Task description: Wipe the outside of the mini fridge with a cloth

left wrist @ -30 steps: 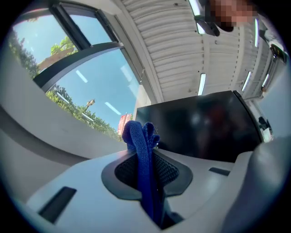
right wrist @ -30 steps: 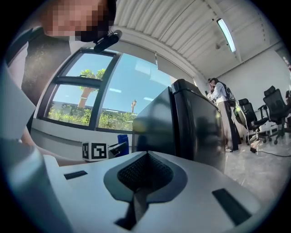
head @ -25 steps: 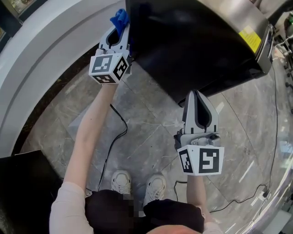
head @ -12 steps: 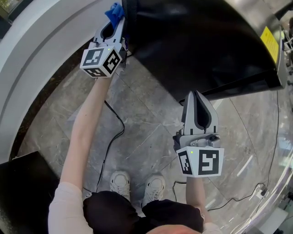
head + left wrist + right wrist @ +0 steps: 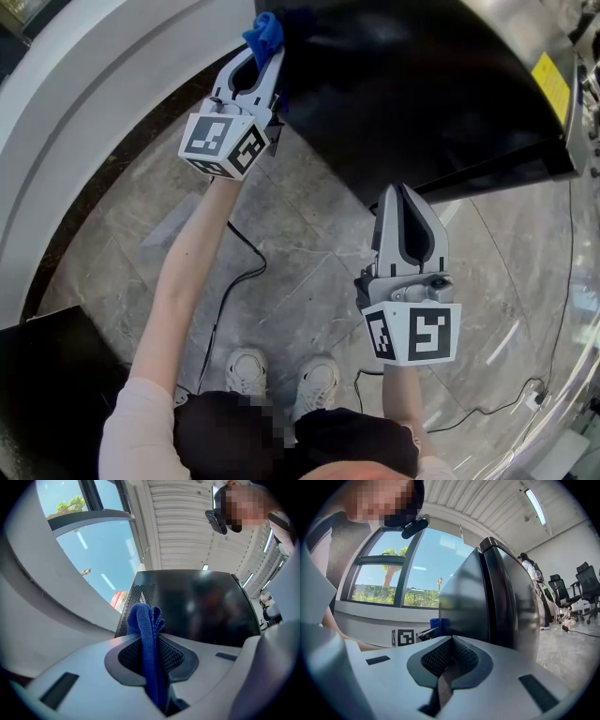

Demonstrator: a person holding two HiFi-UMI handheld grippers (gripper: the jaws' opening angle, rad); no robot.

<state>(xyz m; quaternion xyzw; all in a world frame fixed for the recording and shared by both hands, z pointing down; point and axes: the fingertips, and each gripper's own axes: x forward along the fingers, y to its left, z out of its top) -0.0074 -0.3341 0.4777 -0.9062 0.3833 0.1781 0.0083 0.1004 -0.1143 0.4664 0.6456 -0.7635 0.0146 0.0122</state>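
Observation:
The black mini fridge [image 5: 412,84] fills the upper right of the head view, its glossy side facing me. My left gripper [image 5: 262,52] is shut on a blue cloth [image 5: 265,34], and the cloth touches the fridge's left edge near the top. In the left gripper view the blue cloth [image 5: 147,639] stands bunched between the jaws in front of the dark fridge [image 5: 197,606]. My right gripper [image 5: 405,202] is shut and empty, its tips close to the fridge's lower front corner. The right gripper view shows the fridge [image 5: 497,597] side-on, just ahead of the closed jaws.
A curved white wall base [image 5: 84,122] runs along the left. A black cable [image 5: 239,281] lies on the grey marble floor [image 5: 300,281] by my shoes [image 5: 281,375]. A dark box [image 5: 47,394] sits at lower left. Office chairs [image 5: 574,592] stand far right.
My left gripper with the blue cloth has shifted right and slightly down along the fridge's edge since half a second ago. The right gripper has stayed in place.

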